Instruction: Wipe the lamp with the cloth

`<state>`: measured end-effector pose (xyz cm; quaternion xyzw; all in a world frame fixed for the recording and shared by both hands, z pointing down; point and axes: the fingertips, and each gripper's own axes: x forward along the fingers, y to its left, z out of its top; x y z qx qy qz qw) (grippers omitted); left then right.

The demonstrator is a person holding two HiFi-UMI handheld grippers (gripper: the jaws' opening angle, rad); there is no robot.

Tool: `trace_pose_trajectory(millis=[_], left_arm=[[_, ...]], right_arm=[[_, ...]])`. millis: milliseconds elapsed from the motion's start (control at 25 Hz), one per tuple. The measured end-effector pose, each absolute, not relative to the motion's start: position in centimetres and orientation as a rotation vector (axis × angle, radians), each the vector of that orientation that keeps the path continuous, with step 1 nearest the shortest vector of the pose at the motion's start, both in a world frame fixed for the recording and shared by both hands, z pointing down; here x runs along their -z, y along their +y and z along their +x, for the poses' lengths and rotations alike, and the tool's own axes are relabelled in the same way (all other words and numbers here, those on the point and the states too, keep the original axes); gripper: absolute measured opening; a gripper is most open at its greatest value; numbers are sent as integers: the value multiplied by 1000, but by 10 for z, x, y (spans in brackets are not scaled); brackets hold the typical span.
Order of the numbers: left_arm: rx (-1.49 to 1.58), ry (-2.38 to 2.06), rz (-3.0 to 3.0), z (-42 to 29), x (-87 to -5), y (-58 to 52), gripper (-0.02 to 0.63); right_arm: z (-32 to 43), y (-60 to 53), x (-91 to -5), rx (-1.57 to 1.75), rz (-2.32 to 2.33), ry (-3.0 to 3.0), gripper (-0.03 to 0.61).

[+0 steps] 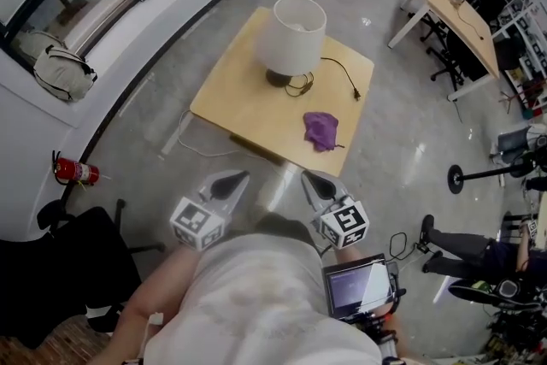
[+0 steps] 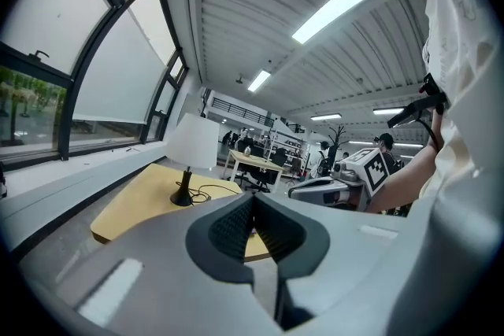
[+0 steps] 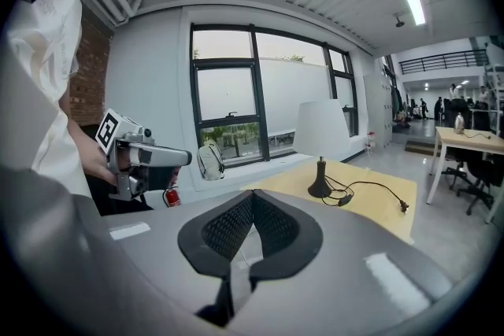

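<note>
A lamp [image 1: 291, 34] with a white shade stands at the far side of a light wooden table [image 1: 244, 107], its black cord trailing to the right. A purple cloth [image 1: 321, 131] lies crumpled near the table's front right edge. My left gripper [image 1: 232, 181] and right gripper [image 1: 314, 182] hang side by side short of the table, both shut and empty. The left gripper view shows the lamp [image 2: 193, 142] ahead beyond the shut left gripper [image 2: 253, 201]. In the right gripper view the lamp [image 3: 321, 130] stands past the shut right gripper [image 3: 252, 197]; the cloth is hidden there.
A red fire extinguisher [image 1: 75, 172] and a black chair [image 1: 60, 269] stand at the left. A backpack [image 1: 60, 71] rests on the window ledge. Another desk [image 1: 461, 17] with chairs is at the far right, and a person's legs [image 1: 461, 245] are at the right.
</note>
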<state>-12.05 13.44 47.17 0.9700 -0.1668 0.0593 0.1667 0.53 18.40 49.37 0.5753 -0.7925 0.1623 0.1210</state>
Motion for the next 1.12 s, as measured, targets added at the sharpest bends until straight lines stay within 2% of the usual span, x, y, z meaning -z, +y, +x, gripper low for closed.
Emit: trace_pose_trajectory(millis=[360,720,1120], left_arm=[[-192,-542,2717,-112,-483,86,0],[-271,-349,2783,-19,-482,41,0],[-407,-231,2834,45,-491,8,0]], right_arm=[[15,125,-503,-449,1629,-2369,14],[99,95,-530,-559,1752,-2295,14],[156,76,-580,-678,1783,-2171,15]])
